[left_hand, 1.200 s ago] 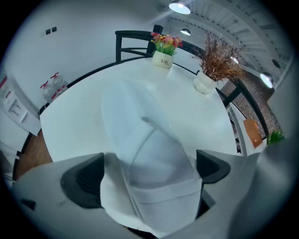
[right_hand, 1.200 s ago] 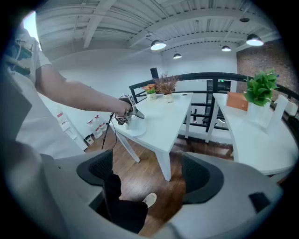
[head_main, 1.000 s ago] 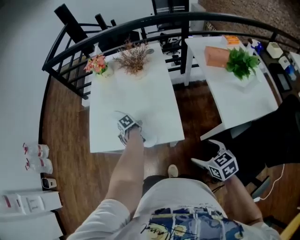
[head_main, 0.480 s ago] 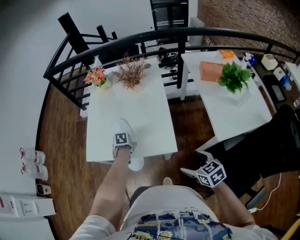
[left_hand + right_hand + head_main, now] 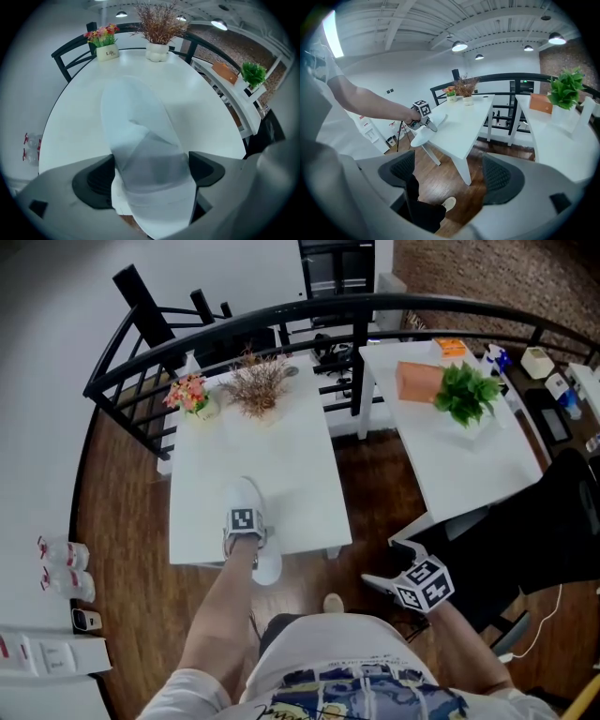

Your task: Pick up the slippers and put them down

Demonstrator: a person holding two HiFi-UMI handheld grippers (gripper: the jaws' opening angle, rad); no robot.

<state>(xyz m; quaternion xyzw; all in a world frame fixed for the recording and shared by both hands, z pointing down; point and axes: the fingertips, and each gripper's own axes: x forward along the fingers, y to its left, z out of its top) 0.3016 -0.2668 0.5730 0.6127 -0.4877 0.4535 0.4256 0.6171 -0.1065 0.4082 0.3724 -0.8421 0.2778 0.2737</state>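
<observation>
A white slipper [image 5: 136, 122] lies on the near edge of the white table [image 5: 281, 456], its heel end [image 5: 268, 568] sticking out over the floor. A second white layer shows under it in the left gripper view. My left gripper [image 5: 246, 532] points steeply down over it. The slipper fills the gap of the left gripper [image 5: 151, 171], and both pads touch its sides; the jaws have just been opening. From the right gripper view the slipper [image 5: 423, 133] tilts off the table edge. My right gripper [image 5: 380, 563] hangs open over the wooden floor, nothing in it [image 5: 447, 176].
A flower pot [image 5: 192, 390] and a dried plant [image 5: 261, 381] stand at the table's far end. A second white table [image 5: 497, 465] to the right bears a green plant [image 5: 466, 390] and an orange box [image 5: 417, 381]. A black railing [image 5: 356, 310] curves behind.
My left gripper has rolled round and shifted slightly left along the table edge; the slipper now runs lengthwise through its jaws. The right gripper has hardly moved.
</observation>
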